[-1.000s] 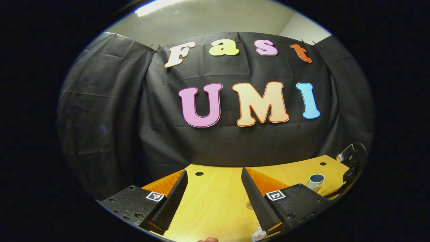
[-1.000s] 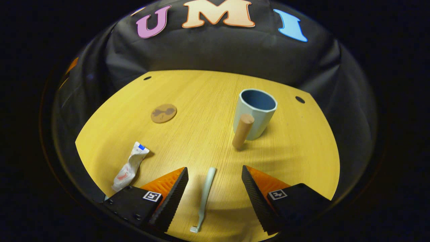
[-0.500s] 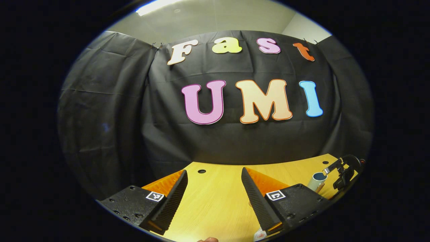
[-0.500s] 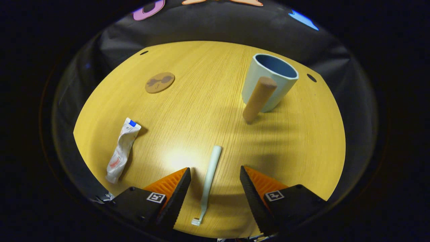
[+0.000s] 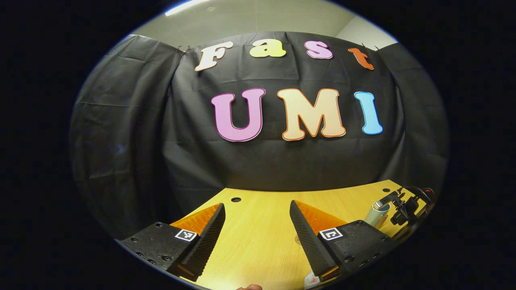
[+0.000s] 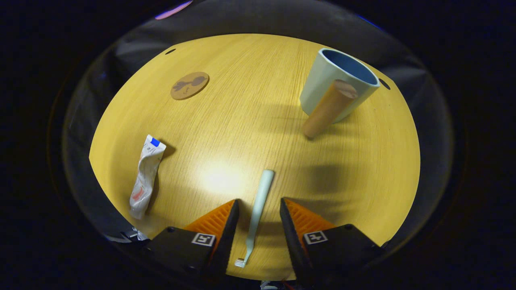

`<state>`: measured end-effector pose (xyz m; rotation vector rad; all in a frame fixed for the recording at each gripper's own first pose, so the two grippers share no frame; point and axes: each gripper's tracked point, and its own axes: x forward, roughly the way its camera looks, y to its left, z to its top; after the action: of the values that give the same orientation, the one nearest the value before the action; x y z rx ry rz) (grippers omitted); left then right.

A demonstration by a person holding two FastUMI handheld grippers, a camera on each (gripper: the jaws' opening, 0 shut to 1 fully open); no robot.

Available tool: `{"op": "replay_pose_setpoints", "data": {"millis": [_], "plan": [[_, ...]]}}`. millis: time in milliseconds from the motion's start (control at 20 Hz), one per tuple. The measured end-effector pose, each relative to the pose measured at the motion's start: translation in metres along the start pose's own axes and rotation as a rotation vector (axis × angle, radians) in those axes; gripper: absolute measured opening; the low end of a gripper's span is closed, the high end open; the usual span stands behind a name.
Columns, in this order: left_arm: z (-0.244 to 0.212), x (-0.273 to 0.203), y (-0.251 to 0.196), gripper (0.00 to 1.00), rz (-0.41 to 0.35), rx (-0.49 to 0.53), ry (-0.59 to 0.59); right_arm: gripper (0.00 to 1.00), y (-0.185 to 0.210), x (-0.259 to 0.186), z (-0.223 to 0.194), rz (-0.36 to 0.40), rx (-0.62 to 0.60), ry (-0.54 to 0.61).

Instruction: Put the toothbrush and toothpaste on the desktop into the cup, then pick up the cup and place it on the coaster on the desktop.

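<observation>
A: The desktop [image 6: 250, 121] carries the cup [image 6: 336, 90] far right; its inside looks empty. Near left lies the toothpaste [image 6: 146, 177], crumpled and soft.

B: And the toothbrush [image 6: 258, 209]?

A: Flat, between the right gripper [image 6: 258, 223] jaws, which stand narrowly apart, not yet touching it. Probably light, stiff, slim; grip mid-handle. The left gripper [image 5: 256, 229] hangs wide open, holding nothing. The coaster [image 6: 189, 85] sits far left.

Wood-grain desktop [image 6: 250, 121], crumpled toothpaste [image 6: 145, 177].
</observation>
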<state>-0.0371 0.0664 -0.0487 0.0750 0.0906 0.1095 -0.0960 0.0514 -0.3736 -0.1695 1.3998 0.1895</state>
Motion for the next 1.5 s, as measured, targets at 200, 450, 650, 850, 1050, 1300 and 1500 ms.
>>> {"op": "replay_pose_setpoints", "data": {"millis": [200, 450, 650, 850, 1050, 1300, 1500], "plan": [[-0.007, 0.006, -0.016, 0.94, -0.045, -0.002, 0.018, 0.12, -0.008, 0.001, 0.002, 0.016, 0.049, 0.003], [-0.028, 0.011, -0.044, 0.94, -0.130, -0.016, 0.079, 0.08, -0.008, 0.002, 0.004, 0.006, 0.015, -0.016], [-0.058, 0.011, -0.068, 0.94, -0.208, -0.005, 0.154, 0.07, -0.008, 0.002, 0.004, 0.001, 0.009, -0.049], [-0.103, 0.005, -0.097, 0.94, -0.300, 0.018, 0.266, 0.07, -0.008, 0.001, 0.004, 0.006, 0.007, -0.057], [-0.147, -0.004, -0.117, 0.94, -0.365, 0.005, 0.409, 0.07, -0.008, 0.001, 0.004, 0.007, 0.001, -0.074], [-0.191, -0.016, -0.132, 0.95, -0.397, 0.038, 0.552, 0.07, -0.008, 0.001, 0.004, 0.012, -0.004, -0.096], [-0.223, -0.027, -0.139, 0.95, -0.406, 0.064, 0.656, 0.07, -0.008, 0.000, 0.005, 0.022, -0.002, -0.109]]}}
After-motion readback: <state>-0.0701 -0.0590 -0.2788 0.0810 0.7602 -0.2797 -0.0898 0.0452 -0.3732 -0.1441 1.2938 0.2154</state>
